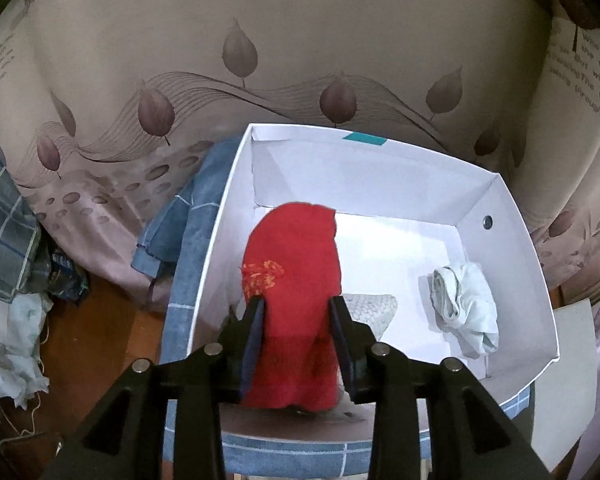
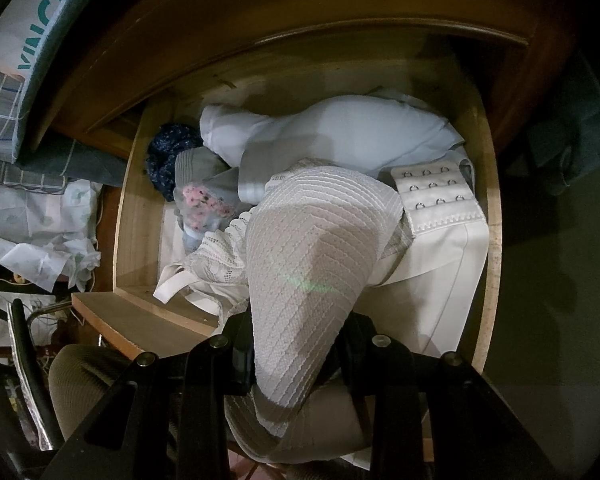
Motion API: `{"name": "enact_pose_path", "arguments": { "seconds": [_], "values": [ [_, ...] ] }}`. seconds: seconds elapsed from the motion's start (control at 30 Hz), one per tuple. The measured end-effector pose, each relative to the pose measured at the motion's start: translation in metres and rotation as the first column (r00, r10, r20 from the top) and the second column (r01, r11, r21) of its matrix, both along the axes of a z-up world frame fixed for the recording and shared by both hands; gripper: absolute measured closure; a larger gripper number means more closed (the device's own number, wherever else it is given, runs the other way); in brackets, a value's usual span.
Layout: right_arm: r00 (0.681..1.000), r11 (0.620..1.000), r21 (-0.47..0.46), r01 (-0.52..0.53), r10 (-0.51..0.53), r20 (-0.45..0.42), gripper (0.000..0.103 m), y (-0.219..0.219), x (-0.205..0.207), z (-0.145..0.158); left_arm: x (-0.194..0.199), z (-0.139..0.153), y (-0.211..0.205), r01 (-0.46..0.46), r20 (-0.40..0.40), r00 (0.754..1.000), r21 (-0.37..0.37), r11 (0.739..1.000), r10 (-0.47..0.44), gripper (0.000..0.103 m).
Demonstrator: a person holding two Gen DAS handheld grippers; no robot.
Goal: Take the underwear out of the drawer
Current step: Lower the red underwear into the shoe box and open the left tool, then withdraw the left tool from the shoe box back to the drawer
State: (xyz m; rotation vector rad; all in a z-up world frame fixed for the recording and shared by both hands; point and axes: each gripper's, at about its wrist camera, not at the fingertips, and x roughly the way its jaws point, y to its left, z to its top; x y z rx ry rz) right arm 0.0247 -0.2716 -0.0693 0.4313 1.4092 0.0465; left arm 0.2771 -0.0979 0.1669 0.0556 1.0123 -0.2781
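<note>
In the left wrist view my left gripper (image 1: 296, 304) is shut on a red piece of underwear (image 1: 292, 276) with an orange patch, held over a white cardboard box (image 1: 508, 216). A pale white garment (image 1: 466, 304) and a patterned one (image 1: 370, 306) lie in the box. In the right wrist view my right gripper (image 2: 296, 332) is shut on a white ribbed lace undergarment (image 2: 312, 240), lifted above the open wooden drawer (image 2: 128, 216). The drawer holds a white bra band with hooks (image 2: 436, 196), a pale blue garment (image 2: 340, 132), a floral piece (image 2: 204, 206) and a dark blue one (image 2: 168, 152).
The box sits on a blue checked cloth (image 1: 188, 248) against a leaf-patterned bedsheet (image 1: 300, 60). Crumpled cloth (image 1: 8, 344) lies on the wooden floor at left. Beside the drawer are checked fabric (image 2: 4, 108), a white plastic bag (image 2: 40, 232) and a chair (image 2: 84, 380).
</note>
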Motion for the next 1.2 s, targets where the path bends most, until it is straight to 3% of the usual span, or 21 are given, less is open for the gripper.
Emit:
{"name": "enact_pose_path", "arguments": {
  "seconds": [0.13, 0.43, 0.7, 0.97, 1.2],
  "values": [
    [1.0, 1.0, -0.002, 0.001, -0.001, 0.0, 0.073, 0.0, 0.0, 0.0, -0.003, 0.01, 0.002, 0.005, 0.018, 1.0, 0.006, 1.0, -0.005, 0.062],
    [1.0, 1.0, -0.01, 0.002, -0.002, 0.003, 0.073, 0.001, -0.001, -0.001, -0.03, 0.032, 0.013, 0.014, 0.086, 0.996, 0.001, 1.0, -0.014, 0.06],
    [1.0, 1.0, -0.028, -0.005, 0.005, 0.002, 0.073, 0.003, -0.003, 0.002, -0.081, 0.023, 0.043, -0.013, 0.125, 0.992, -0.051, 0.999, 0.019, 0.059],
    [1.0, 0.999, -0.047, -0.021, 0.021, 0.001, 0.073, 0.005, -0.001, 0.003, -0.142, -0.026, 0.077, -0.097, 0.15, 0.984, -0.033, 0.995, 0.1, 0.057],
    [0.999, 0.997, -0.069, -0.031, 0.033, 0.034, 0.073, 0.006, -0.005, 0.01, -0.179, -0.102, 0.089, -0.136, 0.062, 0.989, 0.029, 0.99, 0.134, 0.057]
  ]
}}
